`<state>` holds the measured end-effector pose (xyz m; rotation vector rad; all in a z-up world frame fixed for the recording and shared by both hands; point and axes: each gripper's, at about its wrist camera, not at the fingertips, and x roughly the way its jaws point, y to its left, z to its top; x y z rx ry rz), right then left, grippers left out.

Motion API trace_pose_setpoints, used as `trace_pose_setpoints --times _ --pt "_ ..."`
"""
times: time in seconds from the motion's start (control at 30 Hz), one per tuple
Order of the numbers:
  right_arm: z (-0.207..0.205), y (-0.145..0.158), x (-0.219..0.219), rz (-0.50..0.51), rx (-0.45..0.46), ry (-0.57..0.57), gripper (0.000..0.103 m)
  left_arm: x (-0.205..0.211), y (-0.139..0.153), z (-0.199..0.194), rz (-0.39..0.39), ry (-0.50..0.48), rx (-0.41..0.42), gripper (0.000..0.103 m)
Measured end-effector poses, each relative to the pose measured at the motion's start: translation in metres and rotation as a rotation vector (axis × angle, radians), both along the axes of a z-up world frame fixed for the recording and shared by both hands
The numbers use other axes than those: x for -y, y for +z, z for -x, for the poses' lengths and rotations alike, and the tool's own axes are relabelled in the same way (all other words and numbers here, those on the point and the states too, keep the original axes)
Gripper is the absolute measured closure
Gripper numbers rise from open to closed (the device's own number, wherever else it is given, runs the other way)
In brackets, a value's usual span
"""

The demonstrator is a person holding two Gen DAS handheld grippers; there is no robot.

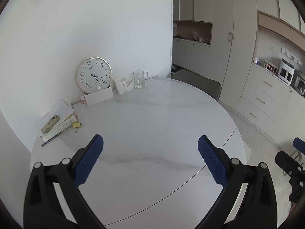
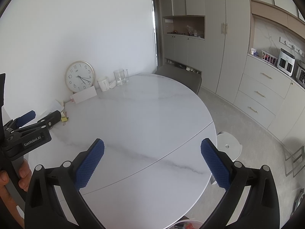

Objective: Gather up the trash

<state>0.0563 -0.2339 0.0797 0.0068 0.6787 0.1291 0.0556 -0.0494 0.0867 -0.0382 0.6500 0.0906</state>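
A small heap of litter [image 1: 55, 123] lies at the left edge of the round white marble table [image 1: 152, 114]: papers, a printed tube, a gold-coloured pack, a yellow note pad [image 1: 76, 125] and a pen. My left gripper [image 1: 150, 137] hovers open over the table's near half, with nothing between its blue pads. My right gripper [image 2: 152, 140] is open too, above the table's seam, and holds nothing. In the right wrist view the left gripper [image 2: 46, 113] sits near the litter [image 2: 57, 105], held by a hand [image 2: 11, 177]. Something colourful [image 2: 186, 225] shows below the table edge; I cannot make it out.
Against the wall stand a clock [image 1: 93, 74], a white card [image 1: 99, 96], a white mug [image 1: 120, 85] and a glass mug [image 1: 140, 79]. A grey chair [image 1: 198, 82] is behind the table. Cabinets and a counter with appliances [image 2: 286, 63] line the right; a white round base [image 2: 227, 147] is on the floor.
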Motion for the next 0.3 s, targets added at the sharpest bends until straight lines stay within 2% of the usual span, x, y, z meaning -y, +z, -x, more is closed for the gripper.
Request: trace_pose_setpoints --times 0.3 --pt "0.0017 -0.0025 0.0026 0.0 -0.005 0.001 0.002 -0.0051 -0.0024 -0.003 0.025 0.017 -0.044 0.008"
